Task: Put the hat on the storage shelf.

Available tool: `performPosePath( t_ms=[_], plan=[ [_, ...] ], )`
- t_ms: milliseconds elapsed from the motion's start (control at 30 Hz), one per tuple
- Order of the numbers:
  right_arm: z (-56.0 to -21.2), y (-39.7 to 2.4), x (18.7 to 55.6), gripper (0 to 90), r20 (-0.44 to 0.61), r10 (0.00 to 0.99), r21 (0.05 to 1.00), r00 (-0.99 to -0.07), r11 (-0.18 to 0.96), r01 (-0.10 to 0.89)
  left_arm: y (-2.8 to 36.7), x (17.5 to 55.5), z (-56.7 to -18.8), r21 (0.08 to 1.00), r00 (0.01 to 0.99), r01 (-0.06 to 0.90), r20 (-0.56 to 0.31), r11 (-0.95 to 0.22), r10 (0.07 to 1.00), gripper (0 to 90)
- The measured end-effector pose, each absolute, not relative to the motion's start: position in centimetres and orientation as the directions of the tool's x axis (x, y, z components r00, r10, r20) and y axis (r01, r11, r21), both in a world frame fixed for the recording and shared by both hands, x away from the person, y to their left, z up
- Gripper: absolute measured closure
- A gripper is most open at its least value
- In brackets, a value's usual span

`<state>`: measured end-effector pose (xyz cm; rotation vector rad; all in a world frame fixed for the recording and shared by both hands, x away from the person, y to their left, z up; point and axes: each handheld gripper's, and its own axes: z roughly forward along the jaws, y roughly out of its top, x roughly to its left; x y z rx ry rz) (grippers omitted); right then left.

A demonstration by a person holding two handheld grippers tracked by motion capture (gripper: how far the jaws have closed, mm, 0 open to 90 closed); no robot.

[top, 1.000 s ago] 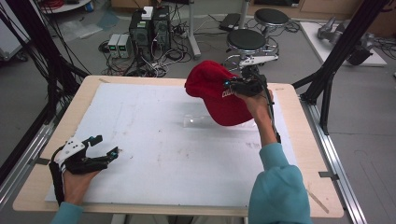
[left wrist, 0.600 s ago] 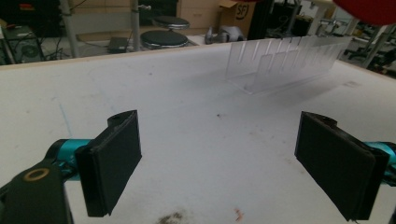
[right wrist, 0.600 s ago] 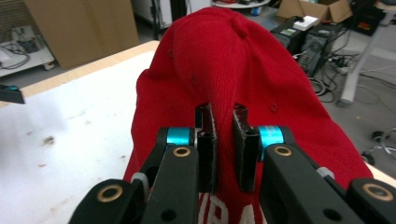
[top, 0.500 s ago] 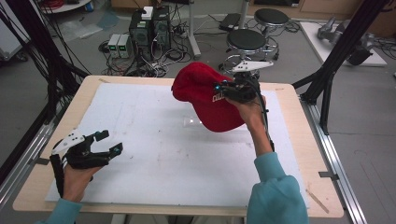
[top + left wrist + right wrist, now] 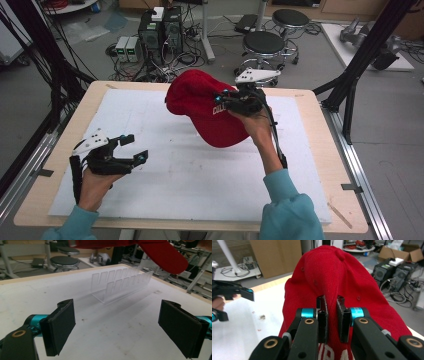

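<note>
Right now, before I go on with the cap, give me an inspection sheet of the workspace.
Surface: white mat on a wooden table, lightly stained.
Job's things: red cap held above the mat; clear slotted rack stands on the mat.
Clutter: nothing seen.
Grippers: right gripper shut on a fold of the cap; left gripper open, empty, above the mat's left side.
Cables: black cable runs along the right forearm.
Surroundings: stools, computer boxes with floor wiring, black frame legs.
</note>
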<state>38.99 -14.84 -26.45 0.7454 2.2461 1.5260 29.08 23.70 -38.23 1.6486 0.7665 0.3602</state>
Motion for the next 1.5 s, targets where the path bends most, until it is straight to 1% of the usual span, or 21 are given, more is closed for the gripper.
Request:
performPosePath(
  t_ms=[200, 367, 467, 567, 633, 800, 933, 1100, 1300, 1500],
  plan=[
    [-27.5, -13.8, 38.2, 82.5, 0.035, 0.563, 0.934, -0.826, 0.275, 0.227, 21.4, 29.4, -38.0, 0.952, 0.766, 0.294, -0.185, -0.08, 0.616, 14.3],
    [-27.9, -12.9, 37.9, 82.5, 0.033, 0.548, 0.936, -0.836, 0.277, 0.218, 20.1, 29.7, -38.0, 0.949, 0.772, 0.304, -0.192, -0.085, 0.606, 13.7],
    [-27.9, -12.5, 37.7, 82.5, 0.038, 0.534, 0.939, -0.845, 0.269, 0.212, 19.6, 30.0, -37.9, 0.945, 0.77, 0.318, -0.21, -0.078, 0.602, 13.0],
    [-27.9, -12.2, 37.5, 82.5, 0.037, 0.527, 0.942, -0.849, 0.266, 0.206, 19.1, 30.3, -37.9, 0.935, 0.77, 0.349, -0.245, -0.067, 0.589, 12.3],
    [-27.9, -12.0, 37.3, 82.5, 0.041, 0.522, 0.943, -0.852, 0.261, 0.206, 18.7, 30.4, -37.9, 0.931, 0.774, 0.356, -0.248, -0.077, 0.582, 8.7],
    [-27.9, -11.7, 37.0, 82.5, 0.04, 0.515, 0.948, -0.856, 0.252, 0.196, 18.0, 30.6, -37.8, 0.931, 0.785, 0.357, -0.26, -0.068, 0.563, 7.1],
    [-28.0, -11.4, 36.9, 82.5, 0.047, 0.504, 0.951, -0.863, 0.243, 0.194, 17.5, 30.7, -37.7, 0.928, 0.798, 0.368, -0.284, -0.056, 0.532, 7.1],
    [-28.0, -10.9, 36.7, 82.5, 0.04, 0.495, 0.954, -0.868, 0.241, 0.181, 16.8, 31.0, -37.8, 0.923, 0.808, 0.379, -0.293, -0.07, 0.512, 7.1],
    [-28.1, -10.4, 36.5, 82.4, 0.045, 0.482, 0.957, -0.875, 0.231, 0.177, 16.2, 31.1, -37.9, 0.923, 0.823, 0.383, -0.322, -0.037, 0.468, 12.5],
    [-28.0, -10.1, 36.3, 82.5, 0.048, 0.476, 0.961, -0.878, 0.218, 0.171, 16.0, 31.2, -37.9, 0.925, 0.837, 0.38, -0.33, -0.028, 0.436, 21.7]
  ],
)
